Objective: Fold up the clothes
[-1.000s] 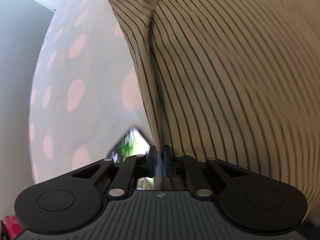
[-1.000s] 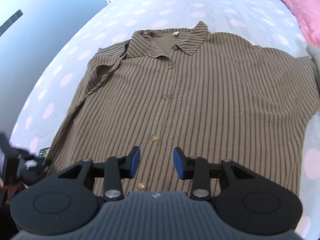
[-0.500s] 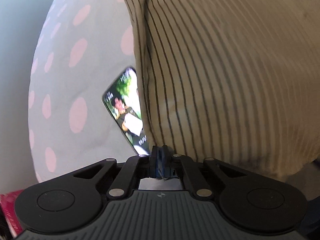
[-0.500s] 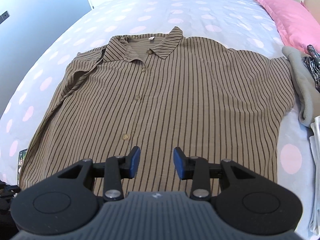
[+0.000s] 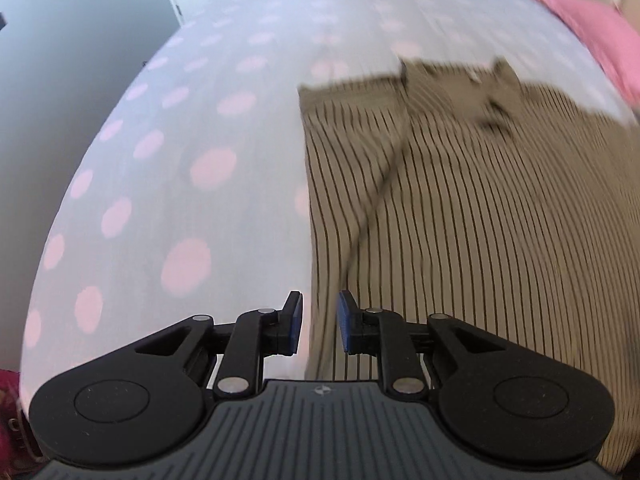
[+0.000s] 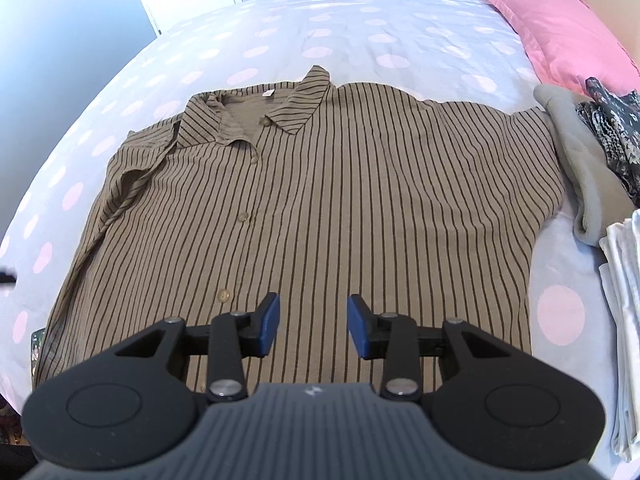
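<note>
The big bed [image 6: 400,20] has a white cover with pink dots. A brown striped shirt [image 6: 340,200] lies flat on it, front side up. Its collar [image 6: 256,108] points to the far end and its bottom edge is near the grippers, so it runs long from near to far. That edge is hidden behind the right gripper [image 6: 313,326], which is partly open and empty. The left gripper [image 5: 319,322] is opening, with nothing pinched. The left view is blurry.

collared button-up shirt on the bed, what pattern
Brown shirt with thin dark vertical stripes; clearest in the right wrist view.
</note>
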Available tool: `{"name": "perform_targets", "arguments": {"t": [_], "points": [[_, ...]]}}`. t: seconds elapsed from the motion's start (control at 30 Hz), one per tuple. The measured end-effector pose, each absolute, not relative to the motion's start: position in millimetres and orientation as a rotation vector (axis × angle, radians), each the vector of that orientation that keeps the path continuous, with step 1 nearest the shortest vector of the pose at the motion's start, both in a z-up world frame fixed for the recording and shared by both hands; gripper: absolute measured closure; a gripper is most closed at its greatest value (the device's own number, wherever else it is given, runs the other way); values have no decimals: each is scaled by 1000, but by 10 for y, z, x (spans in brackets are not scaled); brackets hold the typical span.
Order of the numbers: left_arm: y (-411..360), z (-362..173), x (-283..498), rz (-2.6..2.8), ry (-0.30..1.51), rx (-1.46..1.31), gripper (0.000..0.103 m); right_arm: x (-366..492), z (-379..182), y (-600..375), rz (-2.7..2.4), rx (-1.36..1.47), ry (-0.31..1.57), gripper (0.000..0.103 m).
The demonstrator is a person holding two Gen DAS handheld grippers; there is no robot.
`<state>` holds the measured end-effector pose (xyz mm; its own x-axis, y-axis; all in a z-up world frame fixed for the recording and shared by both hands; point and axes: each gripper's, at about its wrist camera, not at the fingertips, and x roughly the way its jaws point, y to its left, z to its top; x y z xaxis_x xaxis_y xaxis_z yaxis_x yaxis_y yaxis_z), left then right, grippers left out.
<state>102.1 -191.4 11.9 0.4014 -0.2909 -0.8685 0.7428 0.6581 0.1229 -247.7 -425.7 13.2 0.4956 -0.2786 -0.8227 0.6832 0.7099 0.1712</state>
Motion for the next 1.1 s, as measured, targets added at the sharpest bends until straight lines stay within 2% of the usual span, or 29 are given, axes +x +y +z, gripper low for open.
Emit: {"name": "perform_targets", "arguments": {"t": [0.2, 0.33, 0.43, 0.67, 0.8, 0.83, 0.9, 0.97, 1.1], "points": [[-2424, 1, 1735, -668, 891, 444, 86, -2402, 104, -4348, -616, 541, 880, 62], [-2749, -125, 2294, -636, 892, 324, 79, -2354, 21, -4456, -637, 568, 895, 61], [-3034, -242, 2664, -624, 903, 264, 79, -2343, -84, -4566, -661, 602, 917, 61], [-3542, -632, 3209, -586, 938, 210, 69, -2300, -276, -4796, -692, 681, 951, 61], [-3713, -856, 3316, -565, 951, 223, 69, -2256, -319, -4862, -680, 683, 946, 61], [-3749, -904, 3327, -561, 948, 236, 71, -2247, -333, -4876, -679, 684, 949, 61], [-3770, -967, 3343, -564, 958, 226, 91, -2244, -365, -4902, -682, 703, 958, 61], [-3777, -985, 3349, -598, 949, 217, 102, -2256, -385, -4919, -679, 723, 963, 61], [-3746, -908, 3364, -572, 880, 233, 103, -2262, -384, -4928, -679, 733, 962, 61]]}}
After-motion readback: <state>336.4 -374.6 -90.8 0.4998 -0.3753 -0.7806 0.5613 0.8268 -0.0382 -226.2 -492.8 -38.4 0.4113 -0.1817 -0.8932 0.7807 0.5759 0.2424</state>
